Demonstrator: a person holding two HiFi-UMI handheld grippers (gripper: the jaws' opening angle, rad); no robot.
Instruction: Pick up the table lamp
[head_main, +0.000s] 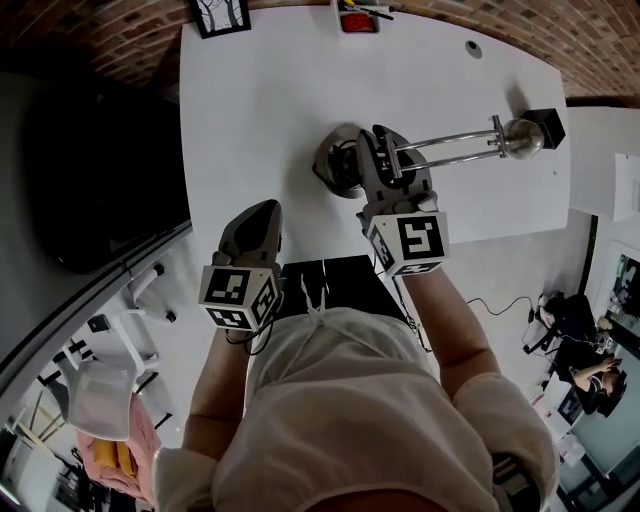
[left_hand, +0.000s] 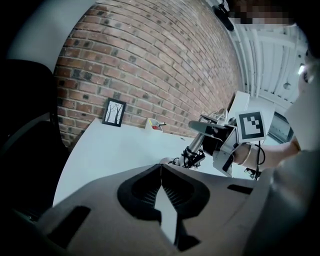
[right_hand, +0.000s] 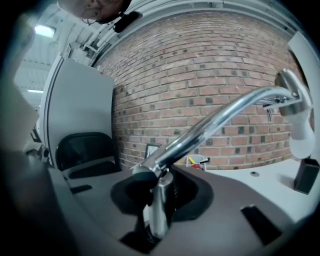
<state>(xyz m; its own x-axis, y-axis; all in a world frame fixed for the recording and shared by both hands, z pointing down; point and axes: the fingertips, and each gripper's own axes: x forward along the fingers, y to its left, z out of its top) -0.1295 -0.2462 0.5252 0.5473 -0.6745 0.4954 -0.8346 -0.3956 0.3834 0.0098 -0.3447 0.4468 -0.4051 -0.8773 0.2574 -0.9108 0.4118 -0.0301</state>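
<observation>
The table lamp (head_main: 455, 146) has a round dark base (head_main: 335, 165) near the middle of the white table (head_main: 260, 110). Its twin chrome arms lean to the right, ending in a silver head (head_main: 522, 138). My right gripper (head_main: 380, 150) is shut on the lamp's upright stem just above the base. In the right gripper view the stem (right_hand: 159, 210) stands between the jaws of that gripper (right_hand: 159, 182) and the chrome arm (right_hand: 220, 120) rises to the upper right. My left gripper (head_main: 262, 212) hangs shut and empty over the table's near edge, left of the lamp. In the left gripper view the jaws of my left gripper (left_hand: 161, 192) meet with nothing between them.
At the table's far edge a framed picture (head_main: 220, 15) and a red pen holder (head_main: 358, 18) stand against the brick wall. A small black box (head_main: 546, 125) sits by the lamp head. A black chair (head_main: 100, 170) stands left of the table.
</observation>
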